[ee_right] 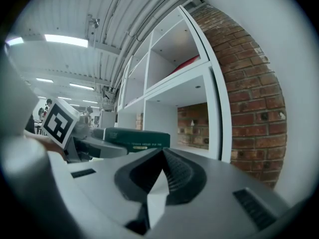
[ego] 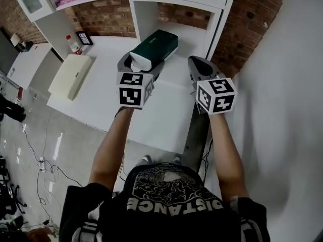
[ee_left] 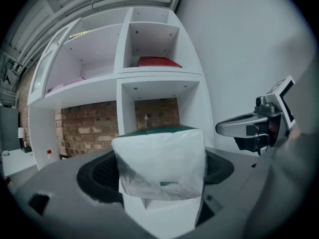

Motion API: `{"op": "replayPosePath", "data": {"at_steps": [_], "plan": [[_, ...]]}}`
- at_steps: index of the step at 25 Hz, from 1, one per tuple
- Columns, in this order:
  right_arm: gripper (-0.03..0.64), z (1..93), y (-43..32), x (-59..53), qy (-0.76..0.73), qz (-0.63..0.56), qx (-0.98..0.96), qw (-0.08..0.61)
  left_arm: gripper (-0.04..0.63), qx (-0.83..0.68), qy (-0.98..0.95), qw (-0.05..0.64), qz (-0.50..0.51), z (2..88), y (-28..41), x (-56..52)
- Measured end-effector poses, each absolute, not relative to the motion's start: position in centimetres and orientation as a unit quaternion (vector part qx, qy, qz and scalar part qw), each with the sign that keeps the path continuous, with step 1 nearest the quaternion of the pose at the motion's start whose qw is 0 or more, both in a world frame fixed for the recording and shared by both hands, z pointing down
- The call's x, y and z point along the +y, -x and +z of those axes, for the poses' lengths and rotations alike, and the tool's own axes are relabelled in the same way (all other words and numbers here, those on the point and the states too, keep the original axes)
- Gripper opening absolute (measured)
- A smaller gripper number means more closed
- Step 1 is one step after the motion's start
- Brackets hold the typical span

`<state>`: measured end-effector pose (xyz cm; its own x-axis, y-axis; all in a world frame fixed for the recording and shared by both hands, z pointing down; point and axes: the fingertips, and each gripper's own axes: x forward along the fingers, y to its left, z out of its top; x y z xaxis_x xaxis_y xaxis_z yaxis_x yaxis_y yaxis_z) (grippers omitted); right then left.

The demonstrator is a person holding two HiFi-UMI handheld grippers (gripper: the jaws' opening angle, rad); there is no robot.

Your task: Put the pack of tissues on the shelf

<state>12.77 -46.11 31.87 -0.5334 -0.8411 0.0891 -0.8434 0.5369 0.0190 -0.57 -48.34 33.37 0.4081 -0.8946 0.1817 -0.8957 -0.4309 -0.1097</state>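
Left hand-held gripper (ego: pixel 142 67) pinches the tissue pack (ego: pixel 159 45), near end buried between its jaws; right hand-held gripper (ee_right: pixel 160 158) is pressed together, empty.

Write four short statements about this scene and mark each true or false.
1. The left claw is shut on the pack of tissues. True.
2. The right claw grips a cup. False: its jaws are together, with nothing between them.
3. The pack lies in a top compartment. False: the left claw holds it low, by the shelf's bottom opening.
4. A red-capped bottle stands at the left on the white desk. True.
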Motion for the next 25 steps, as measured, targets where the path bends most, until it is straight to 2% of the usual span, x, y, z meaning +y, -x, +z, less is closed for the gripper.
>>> {"op": "replayPosePath", "data": {"at_steps": [13, 25], "plan": [[0.003, 32.2, -12.1, -47.5, -0.514, 0.013, -0.856, 0.051, 0.453, -0.496, -0.862, 0.009, 0.101, 33.8, -0.3, -52.2], [0.003, 32.0, -13.6, -47.5, -0.535, 0.005, -0.843, 0.061, 0.453, -0.457, -0.884, 0.014, 0.1, 33.8, -5.6, -57.0]]}}
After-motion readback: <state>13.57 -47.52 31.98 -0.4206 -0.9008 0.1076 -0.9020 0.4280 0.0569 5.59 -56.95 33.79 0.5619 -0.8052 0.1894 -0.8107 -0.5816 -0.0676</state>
